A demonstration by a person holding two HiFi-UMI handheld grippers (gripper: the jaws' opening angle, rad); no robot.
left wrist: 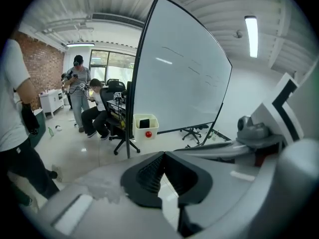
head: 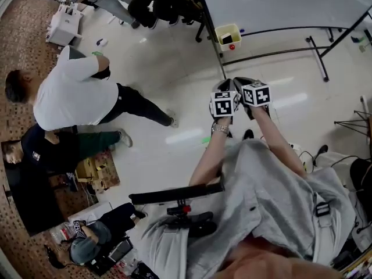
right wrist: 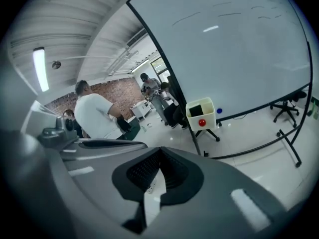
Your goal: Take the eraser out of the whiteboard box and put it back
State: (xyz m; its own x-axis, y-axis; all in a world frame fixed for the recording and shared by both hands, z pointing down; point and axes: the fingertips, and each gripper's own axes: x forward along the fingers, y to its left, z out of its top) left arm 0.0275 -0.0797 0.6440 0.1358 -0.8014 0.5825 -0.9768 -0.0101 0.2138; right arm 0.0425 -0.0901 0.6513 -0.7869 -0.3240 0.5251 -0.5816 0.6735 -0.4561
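So right now you've got both claws held out in front of you, side by side and close together, both aimed toward the whiteboard (head: 279, 4). Your left claw (left wrist: 163, 156) is pressed together, the ribbed black pads meet at the tips and there's nothing between them. Same for your right claw (right wrist: 160, 151): pads closed up tight on each other, nothing pinched.

The eraser (right wrist: 197, 109) isn't with you at all. It's sitting in the whiteboard box (right wrist: 202, 114), that pale yellow open-topped tub fixed to the black upright of the board's stand, down at the board's lower corner. You can see the eraser as a black block standing inside, showing at the box's open top. There's a little red round thing (right wrist: 202, 123) on the front wall of the box, can't tell what it actually is. Both claws are well apart from the box, with a stretch of shiny pale floor (head: 174, 80) in between.

The room's busy too: a person in a white T-shirt (head: 75, 95) is leaning over off to your left, and a couple more people are further back by the brick wall (left wrist: 45, 68), one of them seated.
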